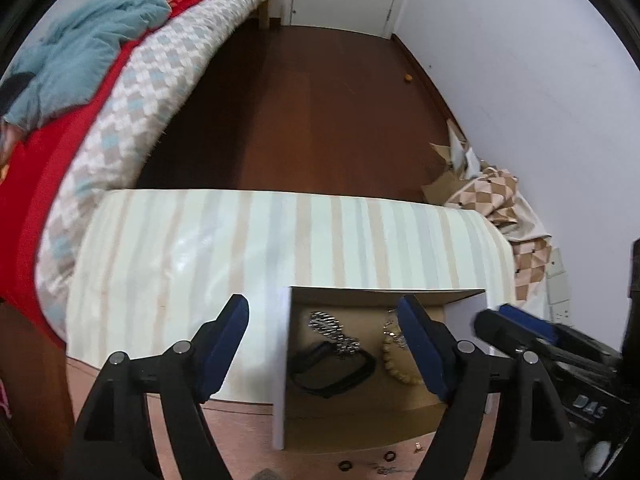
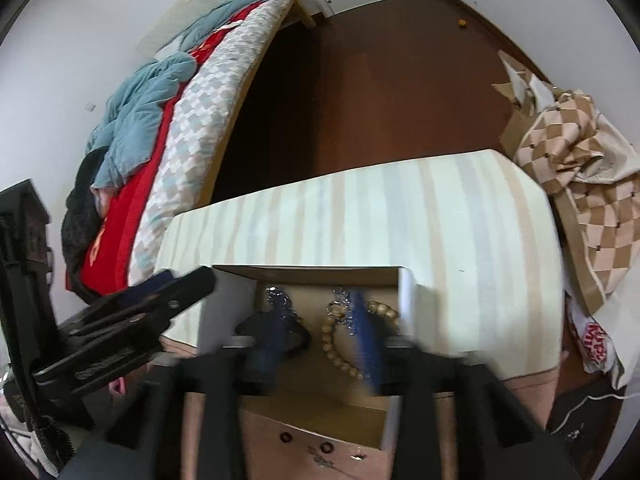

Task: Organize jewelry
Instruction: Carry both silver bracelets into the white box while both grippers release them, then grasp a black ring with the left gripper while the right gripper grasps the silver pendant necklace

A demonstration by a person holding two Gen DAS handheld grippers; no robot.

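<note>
Cardboard box (image 1: 464,300) on striped table (image 1: 200,240) holds beads (image 1: 394,364), chain (image 1: 332,330), black band (image 1: 332,372). I keep left gripper (image 1: 324,344) wide, empty, at box. Right gripper (image 2: 320,336) blurred over beads, parted, empty. Rings (image 1: 389,457) loose outside box, likely next.

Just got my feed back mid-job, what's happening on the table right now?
Both grippers hover open and empty over the open cardboard box on the striped table. The left gripper spans its left wall; the right gripper, blurred by motion, points into it. Inside lie a black band, a silver chain and a wooden bead bracelet. Small rings sit loose in front of the box.
</note>
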